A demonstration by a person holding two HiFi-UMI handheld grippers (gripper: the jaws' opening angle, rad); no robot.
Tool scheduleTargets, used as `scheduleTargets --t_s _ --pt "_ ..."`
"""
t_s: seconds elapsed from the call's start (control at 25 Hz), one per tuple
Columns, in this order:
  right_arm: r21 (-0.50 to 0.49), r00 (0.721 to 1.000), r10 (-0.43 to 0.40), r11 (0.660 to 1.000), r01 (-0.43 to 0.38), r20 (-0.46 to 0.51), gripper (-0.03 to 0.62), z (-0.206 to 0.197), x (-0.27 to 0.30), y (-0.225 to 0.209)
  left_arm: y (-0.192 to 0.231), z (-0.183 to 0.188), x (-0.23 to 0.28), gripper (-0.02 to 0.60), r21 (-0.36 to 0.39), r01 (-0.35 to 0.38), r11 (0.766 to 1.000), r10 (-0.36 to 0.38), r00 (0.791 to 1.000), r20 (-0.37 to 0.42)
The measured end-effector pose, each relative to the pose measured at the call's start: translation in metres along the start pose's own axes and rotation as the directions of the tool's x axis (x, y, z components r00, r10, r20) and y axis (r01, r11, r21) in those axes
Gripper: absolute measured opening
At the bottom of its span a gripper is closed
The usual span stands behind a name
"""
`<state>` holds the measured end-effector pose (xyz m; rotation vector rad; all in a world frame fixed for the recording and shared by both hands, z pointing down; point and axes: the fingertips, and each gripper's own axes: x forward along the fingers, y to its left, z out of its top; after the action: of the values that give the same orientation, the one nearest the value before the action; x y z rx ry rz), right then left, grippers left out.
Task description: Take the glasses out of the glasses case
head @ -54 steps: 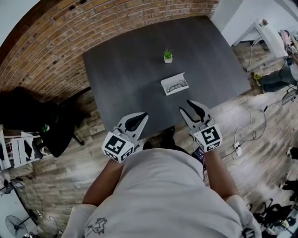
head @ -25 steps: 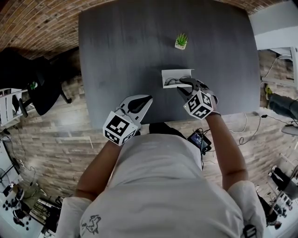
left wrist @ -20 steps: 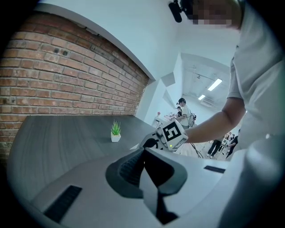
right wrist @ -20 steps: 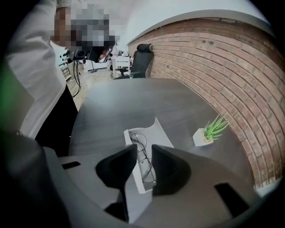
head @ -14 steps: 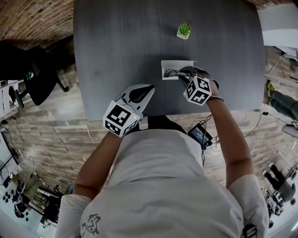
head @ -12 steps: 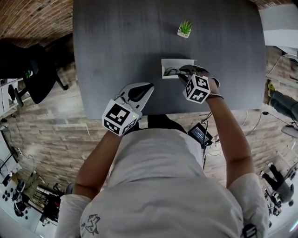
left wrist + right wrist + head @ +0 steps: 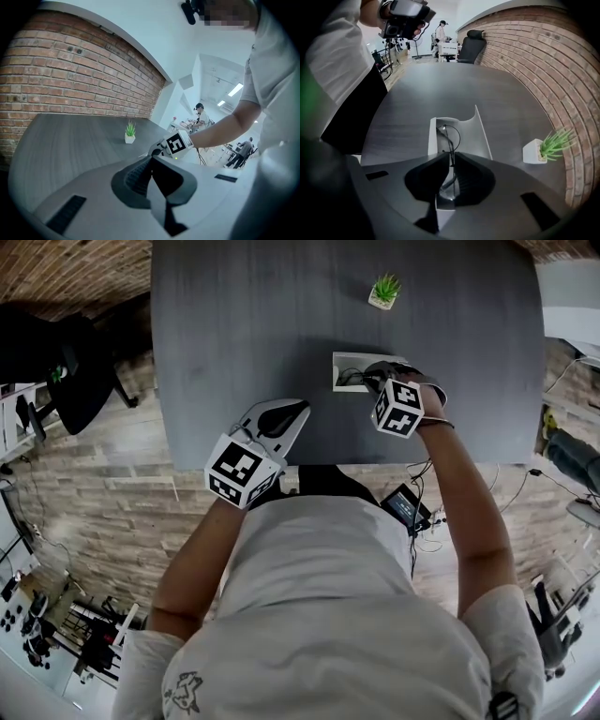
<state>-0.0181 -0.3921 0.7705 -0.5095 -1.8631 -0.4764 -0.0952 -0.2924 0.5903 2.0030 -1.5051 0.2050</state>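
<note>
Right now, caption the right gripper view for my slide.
Right hand-held gripper, jaws just closed onto the glasses, reaching into the open white glasses case.

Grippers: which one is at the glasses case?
The right gripper: its jaws have just been closing on the glasses in the case. The left gripper hangs apart.

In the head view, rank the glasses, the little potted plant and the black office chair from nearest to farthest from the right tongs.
1. glasses: lying in the white case, between the right tongs, which have just been closing.
2. potted plant: farther up the table, slightly right.
3. office chair: off the table, far left.
</note>
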Motion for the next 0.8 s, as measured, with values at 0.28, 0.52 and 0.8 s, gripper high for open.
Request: scheduleTargets --t_s 0.28,0.52,0.8 --pt "-0.036 1.000 -0.004 0.999 0.003 -0.011 0.020 -0.001 0.001 -0.001 -0.001 -0.004 -0.006 0.011 -0.008 -0.015 1.000 0.015 1.000 0.003" --pt "-0.051 0.999 -0.034 0.998 0.034 0.000 0.014 0.000 -0.005 -0.002 -0.002 -0.006 -0.010 0.011 -0.007 -0.022 1.000 0.022 1.000 0.005" --pt "-0.058 0.997 -0.077 0.995 0.077 0.004 0.012 0.012 -0.021 -0.004 -0.003 0.001 -0.021 0.011 0.012 -0.015 1.000 0.014 1.000 0.021"
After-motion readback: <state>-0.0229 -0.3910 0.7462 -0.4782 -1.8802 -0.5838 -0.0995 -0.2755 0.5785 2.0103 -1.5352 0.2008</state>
